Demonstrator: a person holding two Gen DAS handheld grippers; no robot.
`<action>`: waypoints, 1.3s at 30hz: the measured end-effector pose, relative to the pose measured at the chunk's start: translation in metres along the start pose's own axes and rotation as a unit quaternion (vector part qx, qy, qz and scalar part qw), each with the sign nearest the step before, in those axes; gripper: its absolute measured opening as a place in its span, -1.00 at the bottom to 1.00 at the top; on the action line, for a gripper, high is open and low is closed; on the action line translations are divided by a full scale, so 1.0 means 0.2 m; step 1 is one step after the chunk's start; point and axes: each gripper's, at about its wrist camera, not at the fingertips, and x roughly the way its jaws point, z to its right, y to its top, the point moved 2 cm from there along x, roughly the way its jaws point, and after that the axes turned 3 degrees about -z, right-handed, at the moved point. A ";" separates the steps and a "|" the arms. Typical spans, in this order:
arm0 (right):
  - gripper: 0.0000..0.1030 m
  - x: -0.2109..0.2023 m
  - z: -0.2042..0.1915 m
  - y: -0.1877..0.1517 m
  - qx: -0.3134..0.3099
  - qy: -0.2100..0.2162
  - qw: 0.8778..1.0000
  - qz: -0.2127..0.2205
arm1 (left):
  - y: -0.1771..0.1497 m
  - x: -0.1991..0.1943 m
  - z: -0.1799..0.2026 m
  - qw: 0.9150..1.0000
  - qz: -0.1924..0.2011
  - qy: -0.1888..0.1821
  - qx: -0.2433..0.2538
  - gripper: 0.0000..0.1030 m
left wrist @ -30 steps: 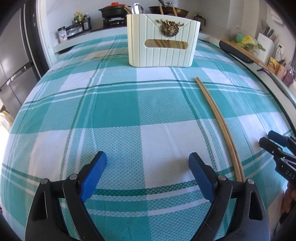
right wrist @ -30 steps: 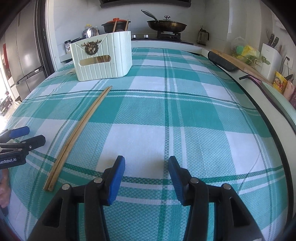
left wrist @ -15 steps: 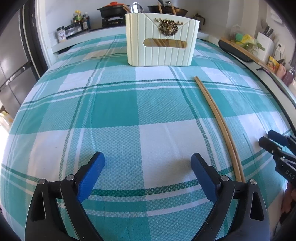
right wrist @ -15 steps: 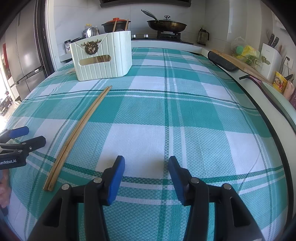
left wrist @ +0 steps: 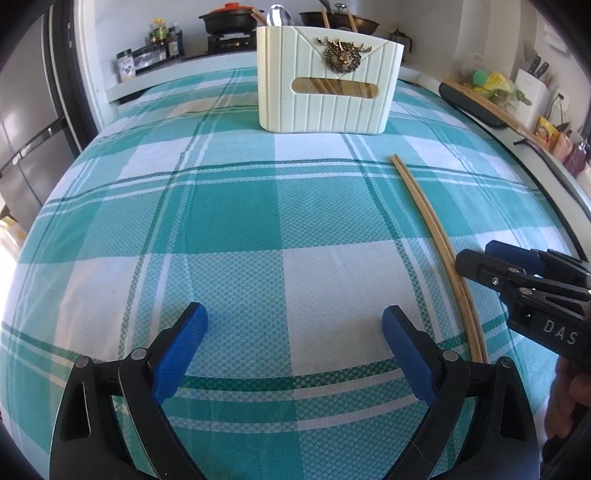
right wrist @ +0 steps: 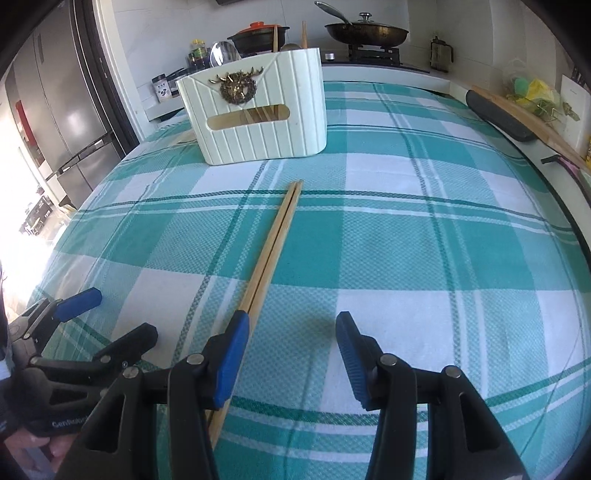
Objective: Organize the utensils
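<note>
One pair of wooden chopsticks (right wrist: 273, 247) lies side by side on the surface (right wrist: 424, 240), which is covered in a teal-and-white checked cloth. Their far tips point toward the one cream ribbed utensil holder (right wrist: 258, 110), which stands upright farther back and apart from them. The holder bears a brass stag emblem (right wrist: 236, 86) and has a slot in its front; one spoon (left wrist: 279, 16) and more chopsticks stick out of its top.

The right tool (right wrist: 291, 354) has its two blue-padded fingers spread wide, gripping nothing, its left pad just over the chopsticks' near part. The left tool (left wrist: 295, 350) is likewise spread wide and holds nothing, with the chopsticks to its right.
</note>
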 end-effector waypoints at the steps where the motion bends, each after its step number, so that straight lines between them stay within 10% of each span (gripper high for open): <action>1: -0.04 0.01 -0.01 0.01 -0.009 -0.007 1.000 0.000 | 0.00 0.00 0.00 1.000 0.000 -0.001 -0.001 0.87; 19: -0.10 0.02 -0.10 0.04 -0.086 -0.095 0.992 -0.013 | 0.00 0.00 0.00 1.000 -0.001 0.001 -0.001 0.89; 24: -0.84 -0.01 0.03 0.02 -0.057 -0.109 0.992 -0.009 | 0.00 0.00 -0.01 1.000 0.000 -0.003 -0.004 0.89; 34: -0.82 -0.10 0.30 -0.08 -0.012 -0.133 0.991 0.012 | 0.16 -0.03 0.31 0.991 -0.033 -0.115 0.052 0.82; 39: -0.82 -0.11 0.32 -0.10 -0.002 -0.124 0.992 0.016 | 0.16 0.08 0.52 0.992 -0.035 -0.038 0.116 0.21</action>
